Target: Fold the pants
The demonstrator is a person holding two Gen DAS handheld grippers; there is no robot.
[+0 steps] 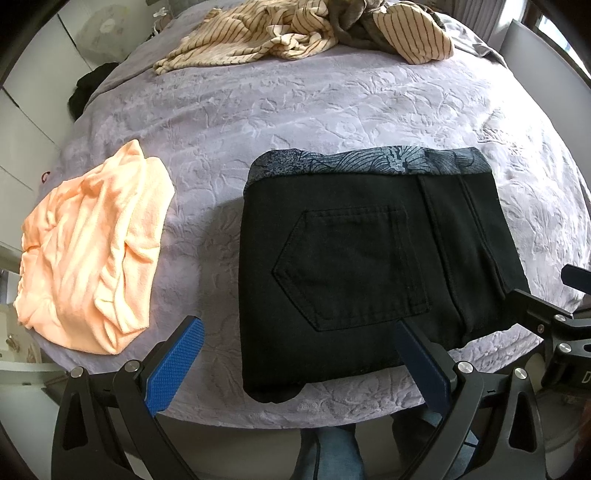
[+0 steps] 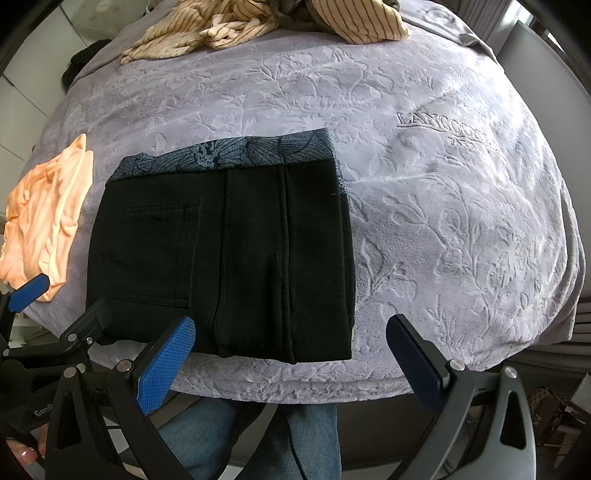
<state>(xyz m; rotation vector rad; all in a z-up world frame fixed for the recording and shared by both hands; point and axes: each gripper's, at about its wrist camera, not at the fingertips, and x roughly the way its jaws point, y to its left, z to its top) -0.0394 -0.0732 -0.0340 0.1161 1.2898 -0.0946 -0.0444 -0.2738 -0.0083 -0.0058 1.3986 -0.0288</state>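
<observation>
Low-centre of both frames, on the bed (image 1: 332, 110), my black pants (image 1: 369, 258) lie folded into a neat rectangle; left gripper (image 1: 299, 365) and right gripper (image 2: 291, 362) jaws gape empty, so I judge folding essentially finished.

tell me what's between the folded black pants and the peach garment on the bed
Nothing: only bare lilac bedspread separates the black pants from the peach garment, clearest in the left wrist view.

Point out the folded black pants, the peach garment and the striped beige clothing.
Folded black pants (image 1: 351, 266): left wrist view, back pocket.
Crumpled peach garment (image 1: 92, 251): left wrist view, middle.
Striped beige clothing pile (image 2: 207, 33): right wrist view, left part.
</observation>
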